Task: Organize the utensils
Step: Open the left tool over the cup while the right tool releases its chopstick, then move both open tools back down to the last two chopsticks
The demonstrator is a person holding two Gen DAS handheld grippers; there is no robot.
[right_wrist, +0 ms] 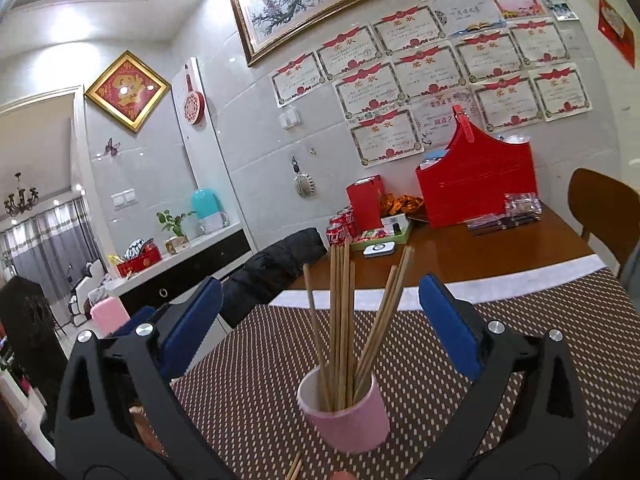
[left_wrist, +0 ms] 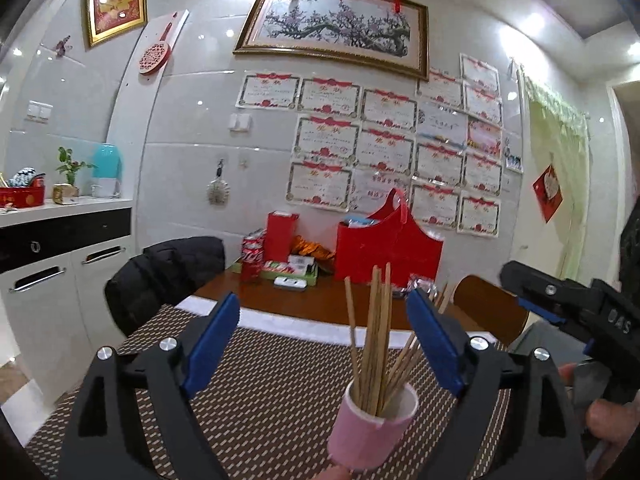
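Both grippers' fingers spread wide, clear beside the cup of chopsticks.

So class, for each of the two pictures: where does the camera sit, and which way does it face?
Left wrist: on the left gripper, facing the pink cup of chopsticks; right gripper and a hand show.
Right wrist: on the right gripper, facing the same cup.
Shared: cup, red basket, certificates wall.
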